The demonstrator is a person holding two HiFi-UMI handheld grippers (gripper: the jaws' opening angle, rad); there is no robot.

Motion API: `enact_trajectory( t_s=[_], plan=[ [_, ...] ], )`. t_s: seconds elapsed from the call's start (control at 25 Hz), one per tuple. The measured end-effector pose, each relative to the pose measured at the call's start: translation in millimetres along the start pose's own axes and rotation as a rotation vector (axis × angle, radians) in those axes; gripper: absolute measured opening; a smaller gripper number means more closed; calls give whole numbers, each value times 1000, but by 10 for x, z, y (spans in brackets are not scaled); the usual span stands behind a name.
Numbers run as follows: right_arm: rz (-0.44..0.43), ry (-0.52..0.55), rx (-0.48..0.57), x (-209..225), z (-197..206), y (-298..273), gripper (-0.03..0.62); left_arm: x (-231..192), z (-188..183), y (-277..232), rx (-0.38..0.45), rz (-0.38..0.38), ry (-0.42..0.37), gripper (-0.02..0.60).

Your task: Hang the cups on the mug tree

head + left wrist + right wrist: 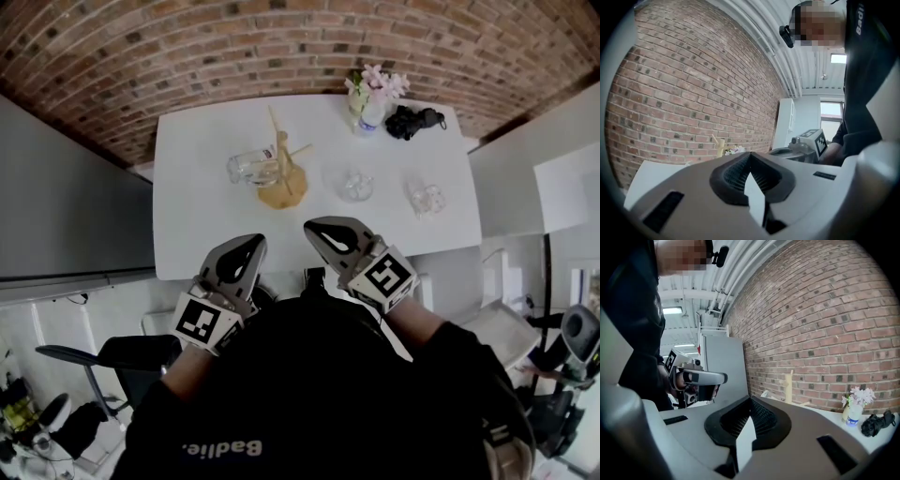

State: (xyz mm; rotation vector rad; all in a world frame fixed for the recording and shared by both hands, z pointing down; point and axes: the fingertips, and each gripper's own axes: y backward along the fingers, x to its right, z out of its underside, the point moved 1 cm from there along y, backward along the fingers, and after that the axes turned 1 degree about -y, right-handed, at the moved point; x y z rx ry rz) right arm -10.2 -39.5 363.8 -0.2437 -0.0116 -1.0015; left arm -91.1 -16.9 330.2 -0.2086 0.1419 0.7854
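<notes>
On the white table, a pale wooden mug tree stands with one clear glass cup touching its left side (hung or just leaning, I cannot tell). A second glass cup and a third glass cup sit to its right. At the near edge, the left gripper and the right gripper are both closed and empty.

Mug tree is set on the surface; left cup just beside it, middle cup and right cup rightward, vase behind.
</notes>
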Motion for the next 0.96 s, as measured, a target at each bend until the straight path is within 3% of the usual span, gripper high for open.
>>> enact_trajectory(
  t_s=[0.96],
  plan=[
    [-7, 26, 20, -97, -81, 93, 29, 128, -34, 18, 8, 6, -17, 2]
  ],
)
